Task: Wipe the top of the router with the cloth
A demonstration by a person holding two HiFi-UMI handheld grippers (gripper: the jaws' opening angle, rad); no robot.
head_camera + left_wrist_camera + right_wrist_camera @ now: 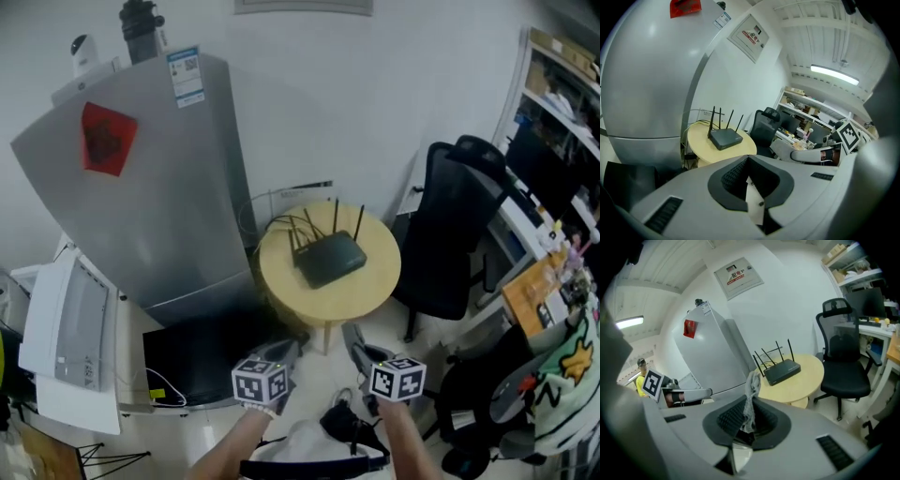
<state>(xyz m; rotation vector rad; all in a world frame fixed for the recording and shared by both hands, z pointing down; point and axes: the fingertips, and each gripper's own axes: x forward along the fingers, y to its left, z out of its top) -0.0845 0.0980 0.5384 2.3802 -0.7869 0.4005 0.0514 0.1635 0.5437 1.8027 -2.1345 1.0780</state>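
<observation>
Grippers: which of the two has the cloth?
The right gripper, its jaws clamped on the grey cloth; the left gripper holds nothing.

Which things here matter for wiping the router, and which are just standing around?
Job: black router with antennas on the round pale wooden table; grey cloth clamped in the right gripper.
Just around: tall grey fridge, black office chair, white office machine.

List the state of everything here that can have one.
router: flat on the round table, antennas up, untouched
cloth: pinched in the right tongs, away from the router
right tongs: shut on the cloth
left tongs: shut, empty
fridge: doors closed
chair: empty
</observation>
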